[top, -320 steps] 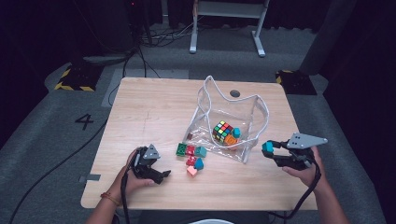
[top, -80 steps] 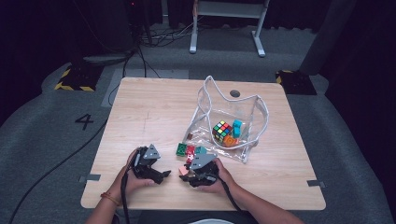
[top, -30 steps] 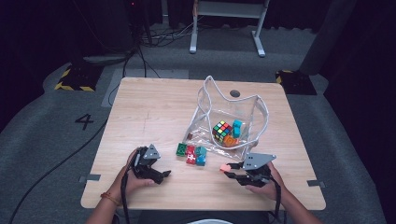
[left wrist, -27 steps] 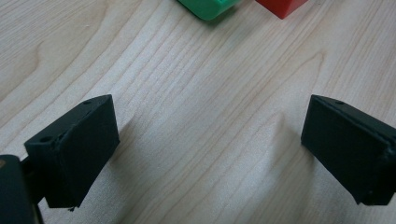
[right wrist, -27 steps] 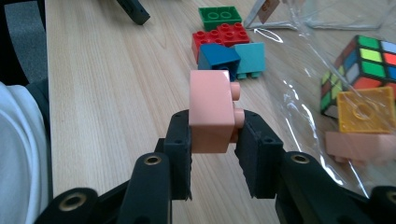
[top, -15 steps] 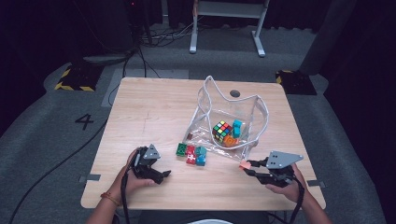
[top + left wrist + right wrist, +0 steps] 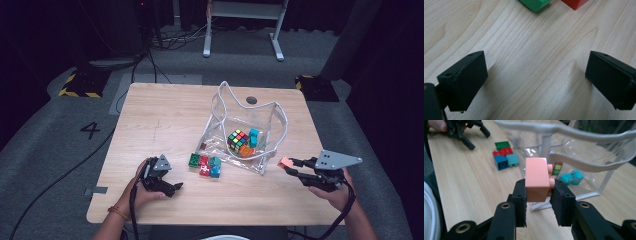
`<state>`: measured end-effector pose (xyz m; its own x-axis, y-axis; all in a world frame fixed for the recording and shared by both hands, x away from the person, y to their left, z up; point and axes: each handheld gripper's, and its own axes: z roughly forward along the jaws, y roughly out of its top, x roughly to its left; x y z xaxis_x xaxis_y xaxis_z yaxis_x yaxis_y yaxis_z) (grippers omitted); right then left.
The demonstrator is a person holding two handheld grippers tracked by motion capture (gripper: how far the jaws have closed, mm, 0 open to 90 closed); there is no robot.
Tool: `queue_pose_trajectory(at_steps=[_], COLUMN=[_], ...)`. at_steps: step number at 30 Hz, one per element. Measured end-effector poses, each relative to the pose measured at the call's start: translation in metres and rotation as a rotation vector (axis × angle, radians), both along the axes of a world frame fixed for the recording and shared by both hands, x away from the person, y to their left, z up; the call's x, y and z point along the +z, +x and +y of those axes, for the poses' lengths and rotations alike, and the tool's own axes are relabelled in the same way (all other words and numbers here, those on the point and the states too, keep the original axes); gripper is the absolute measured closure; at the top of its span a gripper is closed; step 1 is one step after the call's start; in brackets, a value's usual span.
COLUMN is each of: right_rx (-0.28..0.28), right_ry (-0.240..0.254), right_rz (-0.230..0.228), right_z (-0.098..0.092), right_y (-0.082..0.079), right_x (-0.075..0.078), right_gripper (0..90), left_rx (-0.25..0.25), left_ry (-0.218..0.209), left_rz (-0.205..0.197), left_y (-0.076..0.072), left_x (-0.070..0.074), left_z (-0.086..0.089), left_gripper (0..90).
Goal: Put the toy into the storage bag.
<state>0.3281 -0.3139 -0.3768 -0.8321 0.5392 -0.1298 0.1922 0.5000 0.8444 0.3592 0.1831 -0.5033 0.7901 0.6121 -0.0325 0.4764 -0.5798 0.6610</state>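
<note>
Right claw (image 7: 289,165) held level off the table (image 7: 165,115), clamped on pink brick (image 7: 537,179); left claw (image 7: 536,82) resting, gaping, empty; brick's far side hidden.

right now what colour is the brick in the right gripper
Salmon pink. The brick shows best in the right gripper view, clamped in the right gripper.

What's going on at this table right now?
A person is packing toy bricks into a clear bag. The right hand-held gripper is shut on a pink brick, held in the air beside the bag. The left hand-held gripper rests open on the table. More bricks lie outside the bag; a puzzle cube sits inside.
</note>
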Motion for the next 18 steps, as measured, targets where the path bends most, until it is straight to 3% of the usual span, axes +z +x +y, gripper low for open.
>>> queue_pose_trajectory(at_steps=[6,18], right_rx=[-0.024,-0.045], right_ry=[0.018,0.02], right_rz=[-0.025,-0.105], right_z=[-0.005,0.013], right_y=[0.011,0.042], right_x=[0.024,0.065], right_gripper=[66.9,66.9], left_rx=[0.0,0.001], left_ry=[0.0,-0.001], left_rz=[0.0,0.0], left_y=[0.0,0.0], left_x=[0.0,0.0], left_z=[0.0,0.0], left_gripper=[4.2,4.2])
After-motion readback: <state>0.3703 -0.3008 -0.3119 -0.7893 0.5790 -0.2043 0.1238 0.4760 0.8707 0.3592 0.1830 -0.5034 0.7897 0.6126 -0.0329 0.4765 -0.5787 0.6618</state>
